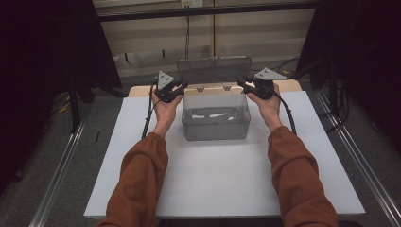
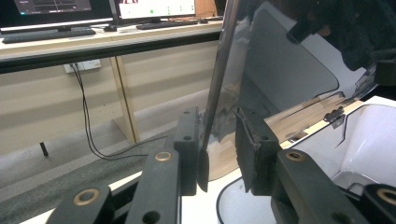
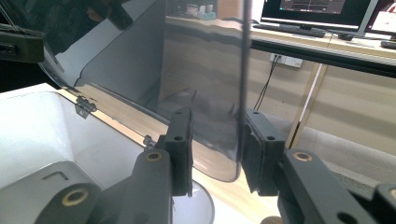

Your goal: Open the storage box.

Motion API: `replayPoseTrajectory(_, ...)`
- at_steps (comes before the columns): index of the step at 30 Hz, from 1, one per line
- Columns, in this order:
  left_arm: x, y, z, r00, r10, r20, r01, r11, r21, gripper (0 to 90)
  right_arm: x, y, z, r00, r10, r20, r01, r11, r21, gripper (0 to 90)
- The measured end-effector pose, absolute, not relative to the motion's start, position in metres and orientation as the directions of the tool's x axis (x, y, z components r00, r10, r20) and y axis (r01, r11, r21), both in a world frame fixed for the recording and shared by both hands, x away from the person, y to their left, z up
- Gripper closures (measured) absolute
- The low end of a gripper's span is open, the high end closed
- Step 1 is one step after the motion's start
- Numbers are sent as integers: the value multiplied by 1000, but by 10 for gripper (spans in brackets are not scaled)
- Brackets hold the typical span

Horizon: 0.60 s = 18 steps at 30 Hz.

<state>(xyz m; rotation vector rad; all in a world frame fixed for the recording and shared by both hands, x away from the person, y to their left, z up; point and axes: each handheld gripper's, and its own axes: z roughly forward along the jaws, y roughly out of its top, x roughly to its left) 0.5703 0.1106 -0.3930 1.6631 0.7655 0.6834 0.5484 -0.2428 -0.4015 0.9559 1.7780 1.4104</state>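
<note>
A person in rust-orange sleeves (image 1: 142, 175) is reaching in from the bottom of the high view, holding a two-jaw gripper in each hand at either side of a clear plastic box (image 1: 215, 118). The box is sitting at the upper middle of that view on a white desk (image 1: 222, 175), toward its far edge. Its transparent lid (image 1: 213, 70) is standing open, rising upright from the back of the box, joined by small hinges (image 2: 334, 115) along the rear rim. Some pale shapes are lying on the box floor, too faint to identify.

The left gripper (image 1: 171, 88) is sitting at the lid's left edge, just left of centre in the upper part of the high view. In the left gripper view, the lid edge is running down between the two black jaws; it is lying against the left jaw, while a gap is showing between it and the right jaw, so the jaws look narrowed around the edge without clearly pinching it from both sides.

The right gripper (image 1: 257, 86) is sitting at the lid's right edge. In the right gripper view, the lid edge is standing between the jaws close to the right one, with a clear gap to the left jaw, so these jaws are spread around it.

A counter with monitors (image 2: 154, 8) is showing in the background.
</note>
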Motion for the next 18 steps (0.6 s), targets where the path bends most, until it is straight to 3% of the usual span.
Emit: replayPoseTrajectory(18, 583, 108, -406, 621, 784, 13, 208, -181, 961, 719, 557, -243, -402, -499, 866, -44, 168, 146, 975, 702)
